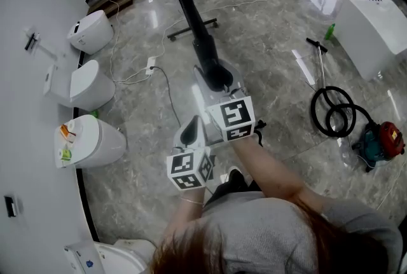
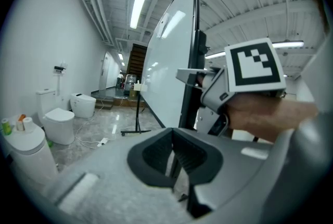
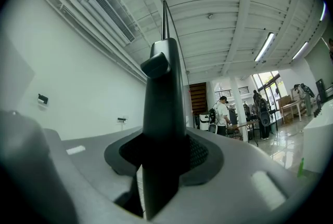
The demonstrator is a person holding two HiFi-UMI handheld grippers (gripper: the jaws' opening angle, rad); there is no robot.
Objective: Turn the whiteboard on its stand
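Note:
From above, the whiteboard [image 1: 188, 2] shows edge-on as a long black bar over its wheeled stand foot [image 1: 192, 27]. My right gripper [image 1: 219, 77] is shut on the board's black side frame [image 3: 164, 88], which stands upright between its pads [image 3: 204, 154]. In the left gripper view the white board face [image 2: 166, 72] rises ahead, with the right gripper [image 2: 208, 88] clamped to its dark edge [image 2: 191, 62]. My left gripper [image 1: 191, 131] hangs just behind and to the left of the right one, apart from the board. Its jaws [image 2: 174, 137] meet at the tips with nothing between them.
Three white toilets [image 1: 90, 31] [image 1: 82, 84] [image 1: 89, 142] line the left wall, and cables [image 1: 147, 69] trail on the floor. At the right are a vacuum cleaner [image 1: 383, 139] with a black hose [image 1: 334, 110] and a white tub [image 1: 375, 28]. People stand far off [image 3: 223, 114].

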